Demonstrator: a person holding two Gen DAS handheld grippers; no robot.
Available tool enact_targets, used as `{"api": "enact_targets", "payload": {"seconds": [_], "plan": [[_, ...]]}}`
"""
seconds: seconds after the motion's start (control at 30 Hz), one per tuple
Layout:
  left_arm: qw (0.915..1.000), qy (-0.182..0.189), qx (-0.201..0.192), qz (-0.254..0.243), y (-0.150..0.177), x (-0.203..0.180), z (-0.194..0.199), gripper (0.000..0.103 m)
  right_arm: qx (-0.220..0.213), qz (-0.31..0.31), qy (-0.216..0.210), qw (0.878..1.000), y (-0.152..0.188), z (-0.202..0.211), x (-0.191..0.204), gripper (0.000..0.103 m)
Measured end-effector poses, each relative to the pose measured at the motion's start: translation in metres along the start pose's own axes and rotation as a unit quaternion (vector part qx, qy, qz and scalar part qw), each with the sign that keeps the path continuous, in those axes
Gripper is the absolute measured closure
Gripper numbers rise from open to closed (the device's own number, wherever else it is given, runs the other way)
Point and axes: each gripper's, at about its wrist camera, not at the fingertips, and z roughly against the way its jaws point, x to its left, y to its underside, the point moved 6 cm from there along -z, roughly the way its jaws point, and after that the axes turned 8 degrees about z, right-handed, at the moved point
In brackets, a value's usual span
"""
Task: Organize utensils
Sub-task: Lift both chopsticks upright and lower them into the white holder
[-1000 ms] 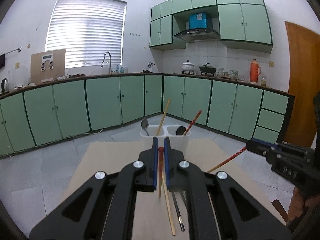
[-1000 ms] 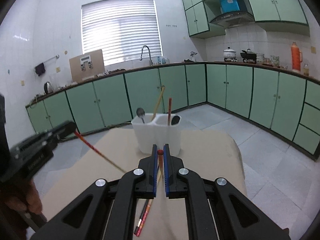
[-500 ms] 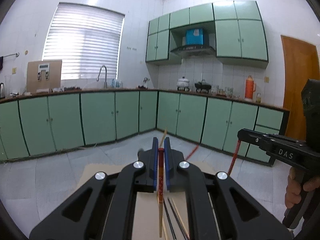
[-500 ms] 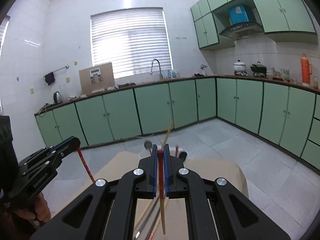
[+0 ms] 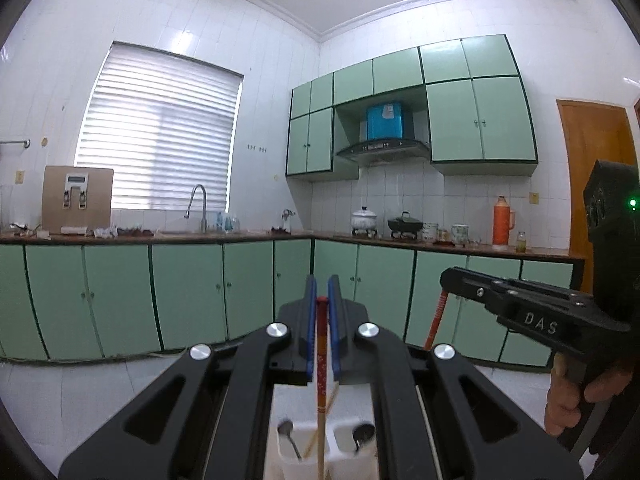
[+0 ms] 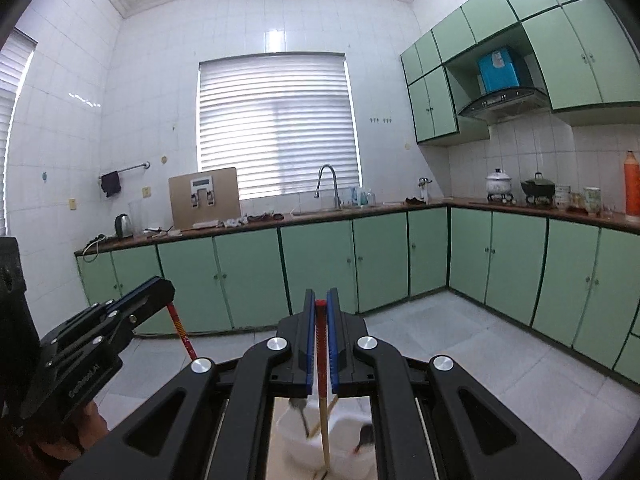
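Observation:
My left gripper is shut on a red-topped chopstick that hangs down over the white two-compartment utensil holder. The holder has spoons and a wooden chopstick in it. My right gripper is shut on a second red-topped chopstick, which hangs above the same holder. Each gripper shows in the other's view: the right one at the right edge, the left one at the left edge.
Green base cabinets run along the far walls under a brown counter with a sink tap, pots and an orange flask. A wooden door stands at the right. The floor is grey tile.
Both grippers have lifted and tilted up with their chopsticks. The holder has dropped to the bottom of both views, and the chopsticks now hang nearly upright above it.

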Motion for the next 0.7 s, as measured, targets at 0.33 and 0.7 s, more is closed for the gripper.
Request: {"api": "enact_targets", "payload": {"seconds": [0.33,0.7], "plan": [[0.9994,-0.028,0.021,-0.003,0.032,0.014,-0.091,0.098,0.031,0.001,0.013,0.999,0.041,-0.073,-0.014,0.097],[0.9932,-0.048,0.106,-0.007,0.104,0.049,-0.128,0.097,0.086,-0.015,0.005,0.996,0.104,-0.095,-0.02,0.097]]}}
